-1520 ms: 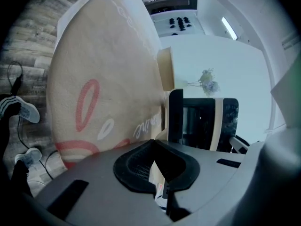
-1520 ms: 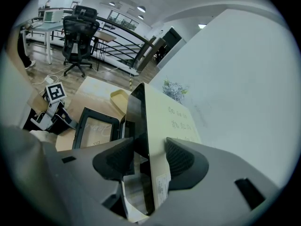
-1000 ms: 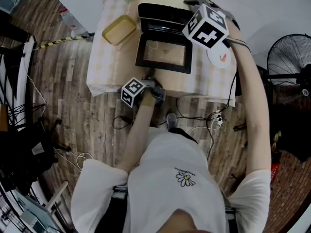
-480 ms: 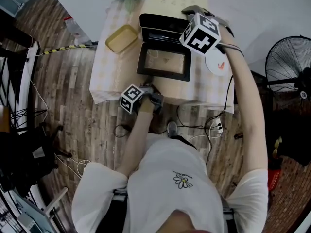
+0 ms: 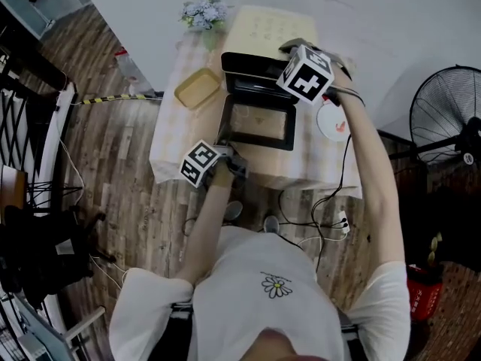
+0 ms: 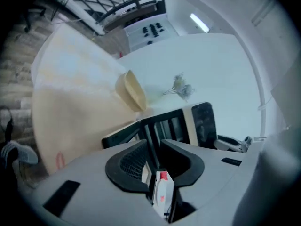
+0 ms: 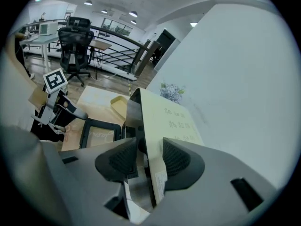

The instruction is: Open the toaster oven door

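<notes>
The toaster oven (image 5: 254, 68) stands on the table with its glass door (image 5: 255, 122) folded down flat toward me. My left gripper (image 5: 236, 157) hovers just off the door's front edge. Its jaws have just been opening, and the left gripper view (image 6: 155, 149) shows nothing between them, with the door (image 6: 123, 134) beyond. My right gripper (image 5: 294, 46) rests at the oven's top right corner. Its jaws have just been closing a little. The cream top (image 7: 169, 119) lies in line between them (image 7: 150, 159), and I see no pad pressing on it.
The table (image 5: 174, 138) carries a checked cloth. A yellow tray (image 5: 197, 89) sits left of the oven, flowers (image 5: 204, 13) at the back, and a white plate (image 5: 334, 120) to the right. Cables (image 5: 331, 218) trail on the wooden floor. A fan (image 5: 447, 119) stands at the right.
My left gripper has come off the door's front edge, lifted, and its jaws have parted. The door stays flat open. My right gripper stays on the oven's top.
</notes>
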Demonstrator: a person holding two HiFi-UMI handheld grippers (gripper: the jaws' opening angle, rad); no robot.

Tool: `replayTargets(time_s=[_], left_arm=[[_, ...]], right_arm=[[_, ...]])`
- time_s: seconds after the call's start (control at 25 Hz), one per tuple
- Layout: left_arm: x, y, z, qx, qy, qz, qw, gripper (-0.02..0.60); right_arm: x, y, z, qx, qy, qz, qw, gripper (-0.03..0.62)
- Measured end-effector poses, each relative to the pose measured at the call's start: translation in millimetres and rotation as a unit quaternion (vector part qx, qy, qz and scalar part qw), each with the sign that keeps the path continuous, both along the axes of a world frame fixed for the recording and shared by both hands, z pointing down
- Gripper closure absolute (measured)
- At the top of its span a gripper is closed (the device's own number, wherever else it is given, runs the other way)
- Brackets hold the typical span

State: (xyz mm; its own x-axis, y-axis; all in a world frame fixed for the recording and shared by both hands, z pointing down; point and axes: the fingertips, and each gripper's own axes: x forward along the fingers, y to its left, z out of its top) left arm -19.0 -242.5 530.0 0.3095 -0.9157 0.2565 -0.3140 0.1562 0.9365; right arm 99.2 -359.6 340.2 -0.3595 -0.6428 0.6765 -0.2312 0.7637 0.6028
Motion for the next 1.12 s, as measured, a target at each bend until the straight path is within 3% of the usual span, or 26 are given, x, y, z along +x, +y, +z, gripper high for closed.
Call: replayTargets(time_s=[0.12,0.2,0.32,0.44,0.52,0.6,0.68,0.76,0.84,0.92,1.0,1.12], left_arm=[[-16,-23,-68,0.091,-0.097,0.001,0.9911,0.491],[-20,-32,-121,0.161,-0.174,0.003,0.9716,0.491],[-9,-32,-196,0.261,-0.277,0.016,0.9246,0.491],[25,-21,-247,0.343,-0.344,0.070,0.8713,0.492],[47,-10,-269,0.378,-0.392,0.097,0.8329,0.501],[62,3,-284,0.404,-0.435,0.105,0.7980,0.527],[73,15,-295,0.422,-0.470,0.104,0.7683,0.549],[82,27,-301,0.436,-0.497,0.102,0.7437,0.558],[89,35,-305,0.446,-0.513,0.098,0.7269,0.563],[92,42,-304,0.451,-0.520,0.093,0.7192,0.565],[91,48,-300,0.452,-0.526,0.088,0.7144,0.565],[88,55,-289,0.449,-0.540,0.085,0.7067,0.565]], right_arm=[[8,8,-22,0.025,-0.061,0.012,0.998,0.451],[11,21,-42,0.044,-0.130,0.020,0.990,0.451],[21,50,-70,0.075,-0.244,0.034,0.966,0.451],[43,82,-95,0.109,-0.363,0.065,0.923,0.451],[60,102,-107,0.130,-0.433,0.085,0.888,0.455],[73,122,-110,0.146,-0.477,0.100,0.861,0.468],[84,140,-105,0.158,-0.502,0.116,0.843,0.479],[97,156,-99,0.167,-0.523,0.137,0.825,0.509],[110,169,-93,0.178,-0.539,0.163,0.807,0.552],[120,179,-86,0.183,-0.547,0.184,0.795,0.575],[123,187,-75,0.179,-0.547,0.199,0.794,0.583],[125,194,-54,0.176,-0.526,0.218,0.803,0.583]])
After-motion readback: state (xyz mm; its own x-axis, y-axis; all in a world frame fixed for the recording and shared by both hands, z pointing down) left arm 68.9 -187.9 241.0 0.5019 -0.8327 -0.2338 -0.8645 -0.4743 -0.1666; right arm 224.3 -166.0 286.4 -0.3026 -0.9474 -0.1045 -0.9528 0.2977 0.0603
